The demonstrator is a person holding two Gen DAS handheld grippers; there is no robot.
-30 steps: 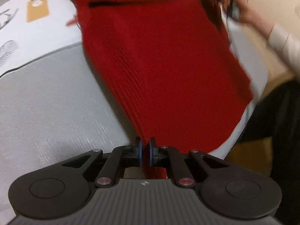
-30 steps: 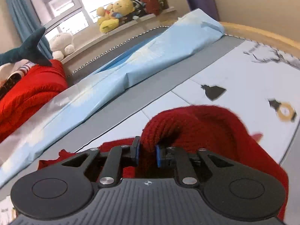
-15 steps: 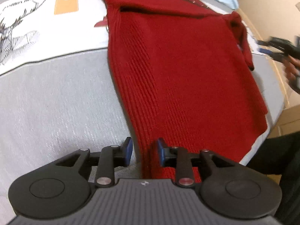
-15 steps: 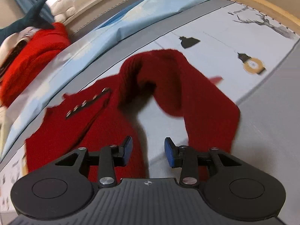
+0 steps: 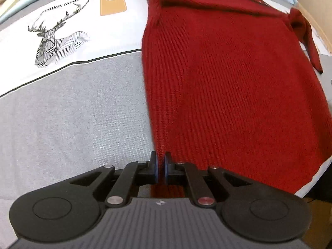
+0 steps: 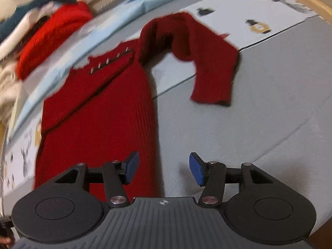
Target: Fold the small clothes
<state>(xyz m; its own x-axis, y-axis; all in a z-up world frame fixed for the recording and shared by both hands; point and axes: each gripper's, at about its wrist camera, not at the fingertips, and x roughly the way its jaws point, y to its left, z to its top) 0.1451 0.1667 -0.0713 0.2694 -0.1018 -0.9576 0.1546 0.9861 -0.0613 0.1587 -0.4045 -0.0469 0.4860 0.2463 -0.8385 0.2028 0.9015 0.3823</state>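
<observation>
We see a bed [image 5: 68, 120] under a grey and white cover printed with a stag [image 5: 56, 41], and on it lies the red knitted sweater [image 5: 228, 87], spread flat with its ribbed body running down toward both cameras. Beyond the sweater's collar a pale blue quilt [image 6: 132, 6] stretches along the bed's far side. Further along the quilt sits a bright red heap [image 6: 47, 37], perhaps another garment, though blur keeps us from being sure. One sleeve [image 6: 207, 62] arches away from the sweater's shoulder and drops onto the grey cover, its cuff lying apart from the body. A row of small metal buttons [image 6: 112, 60] marks the sweater's shoulder line.

The left claw [image 5: 160, 166] has just been closing and now pinches the sweater's hem at its left corner, with knit showing between the pads. The right claw [image 6: 164, 168] has just been opening; it hangs half wide over the sweater's right edge, gripping nothing.
</observation>
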